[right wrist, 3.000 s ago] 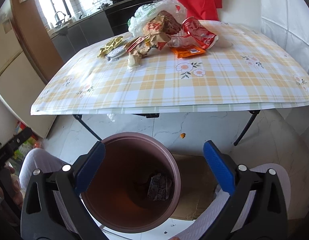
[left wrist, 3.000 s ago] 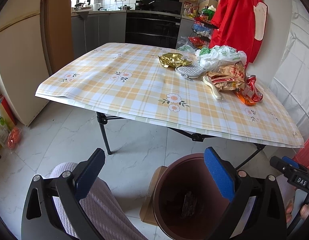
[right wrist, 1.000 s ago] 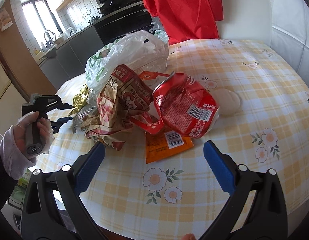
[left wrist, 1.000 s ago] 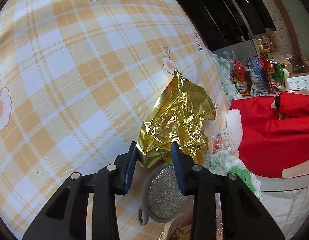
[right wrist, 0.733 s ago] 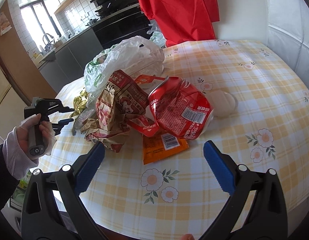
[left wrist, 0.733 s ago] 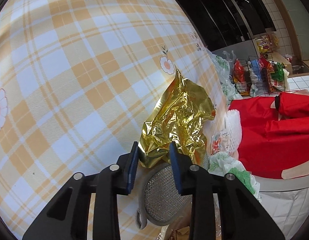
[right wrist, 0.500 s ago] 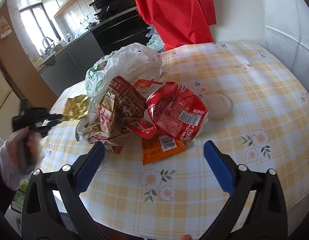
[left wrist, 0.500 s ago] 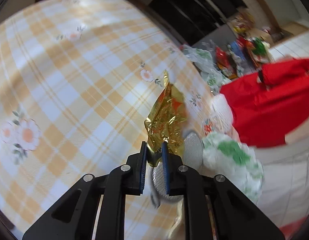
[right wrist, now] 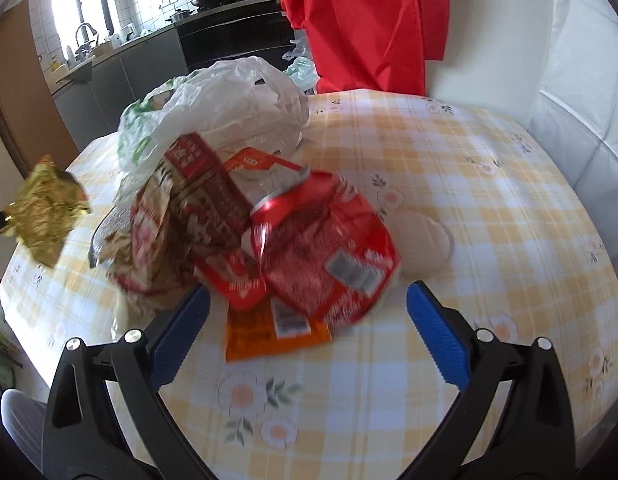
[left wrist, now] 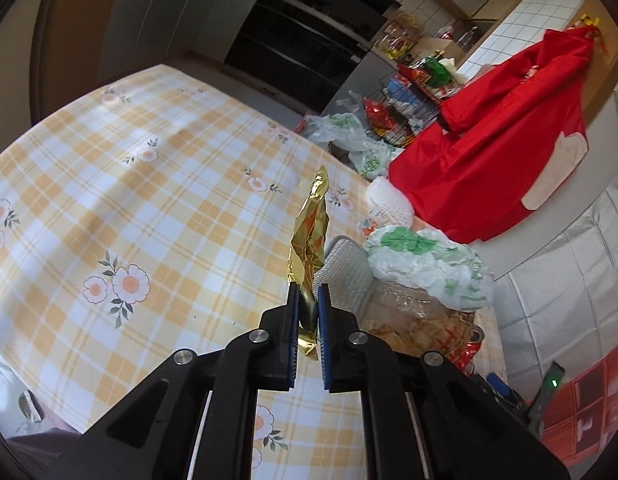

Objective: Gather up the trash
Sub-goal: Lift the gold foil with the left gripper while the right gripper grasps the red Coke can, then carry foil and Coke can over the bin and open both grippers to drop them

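Clamping gold wrapper [left wrist: 309, 240] between your left jaws; your right jaws gape, red packet [right wrist: 325, 252] lying just ahead between them.

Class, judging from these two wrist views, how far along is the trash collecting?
Done: nothing shown binned. In hand: the left gripper is shut on the gold foil wrapper, lifted off the table. Left: the red packet, orange sachet, brown wrapper and white plastic bag; the right gripper is open above them.
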Motion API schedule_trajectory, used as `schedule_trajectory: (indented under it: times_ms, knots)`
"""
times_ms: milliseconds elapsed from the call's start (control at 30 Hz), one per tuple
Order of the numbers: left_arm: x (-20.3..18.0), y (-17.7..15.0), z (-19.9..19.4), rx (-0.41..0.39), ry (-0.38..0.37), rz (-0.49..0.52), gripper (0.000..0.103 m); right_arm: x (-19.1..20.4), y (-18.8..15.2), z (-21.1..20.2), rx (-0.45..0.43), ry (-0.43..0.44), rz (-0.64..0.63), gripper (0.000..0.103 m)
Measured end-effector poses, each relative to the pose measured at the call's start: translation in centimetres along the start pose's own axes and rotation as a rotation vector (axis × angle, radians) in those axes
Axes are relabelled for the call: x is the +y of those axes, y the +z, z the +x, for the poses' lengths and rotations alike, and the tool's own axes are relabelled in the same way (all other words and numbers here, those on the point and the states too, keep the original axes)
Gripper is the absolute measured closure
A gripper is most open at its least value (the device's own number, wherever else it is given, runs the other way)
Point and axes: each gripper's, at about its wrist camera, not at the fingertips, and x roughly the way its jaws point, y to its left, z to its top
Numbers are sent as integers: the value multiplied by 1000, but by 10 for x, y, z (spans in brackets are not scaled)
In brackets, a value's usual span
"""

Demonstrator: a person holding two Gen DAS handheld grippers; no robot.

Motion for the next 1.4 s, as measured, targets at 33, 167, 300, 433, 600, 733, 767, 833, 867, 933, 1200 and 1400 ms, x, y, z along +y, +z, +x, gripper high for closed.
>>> schedule_trajectory:
  times_ms: [33, 167, 300, 433, 600, 733, 767, 833, 867, 933, 1200, 1400]
  knots:
    - [-2, -2, -4, -9, -2, 15, 94, 1, 5, 6, 5, 0, 2, 7]
    - [-15, -7, -20, -35, -16, 76, 94, 11, 19, 29, 53, -54, -26, 18]
    - [-27, -12, -29, -46, -43, 121, 94, 15, 24, 44, 97, -68, -14, 30]
    - [-36, -18, -35, -28, -104, 156, 94, 9, 25, 37, 90, -34, 58, 57]
    - [-49, -26, -48, -10, -195, 253, 94, -5, 27, 2, -2, -7, 119, 72]
    - [-51, -34, -60, -2, -255, 274, 94, -16, 25, -29, -69, 10, 158, 72]
    - [-51, -37, -63, 1, -264, 275, 94, -17, 25, -36, -82, 22, 167, 72]
    - [-50, -42, -68, 9, -274, 277, 94, -18, 22, -54, -111, 45, 176, 72]
    - [-50, -45, -70, 13, -279, 278, 94, -16, 20, -62, -122, 55, 173, 72]
    - [-50, -52, -77, 25, -288, 292, 94, -12, 17, -77, -140, 85, 170, 72]
    - [-53, -90, -106, 97, -305, 400, 94, 16, -6, -137, -197, 193, 130, 72]
    - [-42, -137, -118, 202, -348, 473, 94, 33, -30, -169, -198, 253, 94, 72]
